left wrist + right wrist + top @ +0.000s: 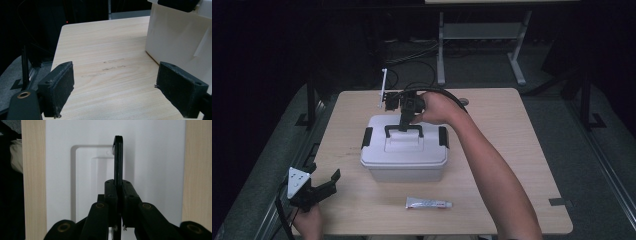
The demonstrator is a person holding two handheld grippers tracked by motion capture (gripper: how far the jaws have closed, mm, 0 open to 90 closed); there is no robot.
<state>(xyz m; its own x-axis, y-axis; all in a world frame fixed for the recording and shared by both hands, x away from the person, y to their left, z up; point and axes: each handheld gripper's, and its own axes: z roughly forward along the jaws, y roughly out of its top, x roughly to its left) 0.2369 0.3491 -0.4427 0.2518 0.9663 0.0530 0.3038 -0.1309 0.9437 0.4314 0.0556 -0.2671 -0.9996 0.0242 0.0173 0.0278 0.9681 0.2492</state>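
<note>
On the wooden table, the right hand-held gripper is clamping the white box's black handle; the left hand-held gripper is hovering spread wide, a tube lying nearby.

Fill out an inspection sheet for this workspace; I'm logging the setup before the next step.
Surface: wooden table, faint marks near the left gripper.
Job's things: white box, lid on, black handle raised; side latches down.
Clutter: tube lying in front of the box.
Grippers: right gripper shut on the handle; left gripper open, at the table's near-left corner.
Cables: black cable arching behind the right hand.
Surroundings: dark room, grey table frame beyond.
</note>
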